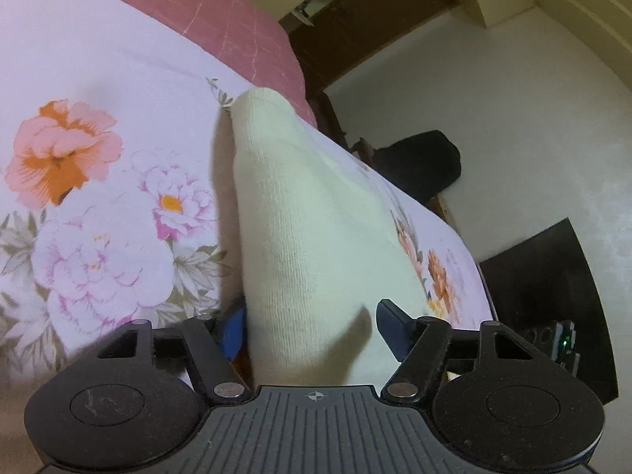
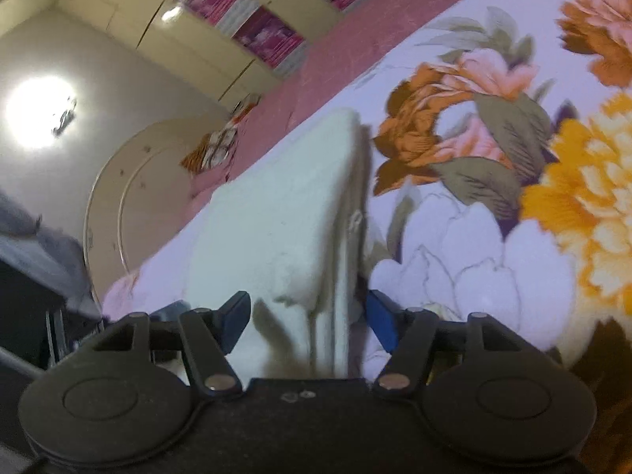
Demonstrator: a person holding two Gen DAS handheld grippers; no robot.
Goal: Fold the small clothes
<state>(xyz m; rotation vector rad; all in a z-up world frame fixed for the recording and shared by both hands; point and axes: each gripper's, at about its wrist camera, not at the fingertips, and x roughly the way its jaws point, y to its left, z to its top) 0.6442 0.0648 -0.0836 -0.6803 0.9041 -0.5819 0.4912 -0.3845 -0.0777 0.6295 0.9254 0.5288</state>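
Observation:
A cream-white knitted garment [image 1: 300, 205] lies folded lengthwise on the floral bed sheet [image 1: 98, 59], near the bed's edge. My left gripper [image 1: 310, 326] straddles its near end. The left pad sits against the knit and a thin gap shows at the right pad, so the jaws stand open around it. In the right wrist view the same garment [image 2: 276, 205] shows stacked layers along its right edge. My right gripper [image 2: 308, 320] is open around that end, with shadowed gaps beside both blue pads. The sheet [image 2: 493, 245] spreads to the right.
A pink blanket [image 1: 221, 12] [image 2: 355, 31] covers the far part of the bed. Past the bed's edge is pale floor with a black object [image 1: 426, 162] and a dark mat [image 1: 553, 296]. Cream wardrobes [image 2: 130, 27] and a round cream panel [image 2: 118, 197] stand beyond.

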